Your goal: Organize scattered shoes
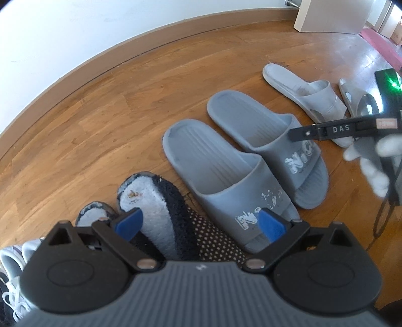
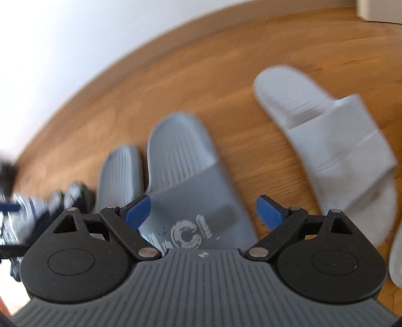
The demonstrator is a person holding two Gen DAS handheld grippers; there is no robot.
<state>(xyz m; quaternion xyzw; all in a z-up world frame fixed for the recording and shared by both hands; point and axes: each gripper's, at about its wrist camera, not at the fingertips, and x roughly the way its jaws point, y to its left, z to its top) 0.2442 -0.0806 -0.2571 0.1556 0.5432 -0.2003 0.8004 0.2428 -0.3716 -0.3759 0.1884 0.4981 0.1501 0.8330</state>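
Two blue-grey slides lie side by side on the wood floor, the left one (image 1: 221, 176) and the right one (image 1: 271, 148). A fluffy black and white slipper (image 1: 155, 208) lies left of them, its mate (image 1: 94, 216) further left. A pale grey slide (image 1: 304, 93) lies beyond to the right. My left gripper (image 1: 201, 222) is open and empty above the fluffy slipper and the left slide. My right gripper (image 2: 203, 210) is open and empty just above the right blue-grey slide's strap (image 2: 201, 208). The right gripper also shows in the left wrist view (image 1: 351, 129).
White sneakers (image 1: 12, 261) sit at the lower left. Another grey sandal (image 1: 356, 98) lies at the far right. The white wall and brown baseboard (image 1: 75, 80) curve behind the row. A white cabinet (image 1: 326, 15) stands at the back right. The pale grey slide also shows in the right wrist view (image 2: 326, 135).
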